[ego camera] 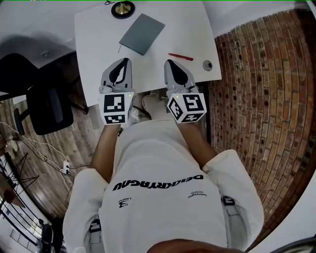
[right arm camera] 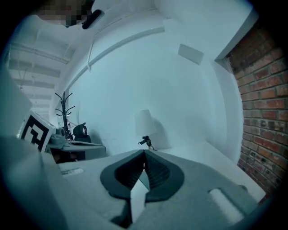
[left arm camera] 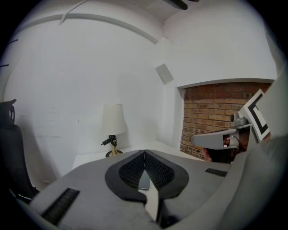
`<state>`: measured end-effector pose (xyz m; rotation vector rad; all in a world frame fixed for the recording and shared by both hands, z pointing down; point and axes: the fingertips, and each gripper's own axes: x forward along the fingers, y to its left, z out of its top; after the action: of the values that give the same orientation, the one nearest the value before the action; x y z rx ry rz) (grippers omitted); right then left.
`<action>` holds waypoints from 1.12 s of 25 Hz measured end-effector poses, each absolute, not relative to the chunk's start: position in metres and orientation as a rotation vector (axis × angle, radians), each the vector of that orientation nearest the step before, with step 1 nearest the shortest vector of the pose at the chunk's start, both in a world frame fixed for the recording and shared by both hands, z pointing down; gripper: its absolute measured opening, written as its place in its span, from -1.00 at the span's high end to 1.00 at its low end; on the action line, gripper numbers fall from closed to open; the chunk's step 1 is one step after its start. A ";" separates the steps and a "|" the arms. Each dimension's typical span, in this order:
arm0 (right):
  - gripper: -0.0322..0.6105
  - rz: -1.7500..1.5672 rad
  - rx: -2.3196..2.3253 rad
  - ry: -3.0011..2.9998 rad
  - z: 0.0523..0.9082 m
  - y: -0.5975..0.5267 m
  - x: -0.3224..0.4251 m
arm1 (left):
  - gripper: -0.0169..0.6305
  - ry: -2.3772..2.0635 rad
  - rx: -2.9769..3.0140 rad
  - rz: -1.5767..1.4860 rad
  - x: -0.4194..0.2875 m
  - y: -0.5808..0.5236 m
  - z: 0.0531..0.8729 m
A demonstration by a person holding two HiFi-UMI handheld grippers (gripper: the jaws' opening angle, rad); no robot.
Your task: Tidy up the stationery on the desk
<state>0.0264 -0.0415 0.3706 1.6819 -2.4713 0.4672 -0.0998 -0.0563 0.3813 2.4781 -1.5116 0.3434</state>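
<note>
Stationery is lying spread on a white desk (ego camera: pixel 98 44): a grey notebook (ego camera: pixel 142 33) is sitting toward the far side, and a red pen (ego camera: pixel 180 57) is lying well apart from it, nearer the right edge. A thin dark stick (ego camera: pixel 119 48), too small to identify, is lying just beside the notebook's near left corner. A small round grey item (ego camera: pixel 207 64) is sitting near the right edge, beyond the pen. A lamp (ego camera: pixel 123 9) is standing at the far edge against a white wall (left arm camera: pixel 67 81).

The left gripper (ego camera: pixel 126 61) and right gripper (ego camera: pixel 169 62) are hovering side by side over the desk's near edge, apart from every item. In both gripper views the jaws are meeting pad to pad.

A brick wall (ego camera: pixel 261 99) is running along the desk's right side. A black chair (ego camera: pixel 44 99) is standing to the left on a wood floor (ego camera: pixel 74 143). A coat stand (right arm camera: pixel 63 112) is showing in the right gripper view.
</note>
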 end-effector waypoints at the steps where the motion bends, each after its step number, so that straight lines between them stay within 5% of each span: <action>1: 0.90 0.486 1.683 -2.464 0.376 -0.049 0.028 | 0.95 -1.504 2.464 0.353 -0.099 -0.065 0.387; 28: 0.61 0.993 1.687 -2.133 0.566 -0.215 0.059 | 0.59 -1.245 2.212 0.651 -0.068 -0.265 0.552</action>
<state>0.0589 -0.2148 0.5660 1.6872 -2.1330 0.9929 -0.0676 -0.2653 0.5524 2.2120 -1.2446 0.6506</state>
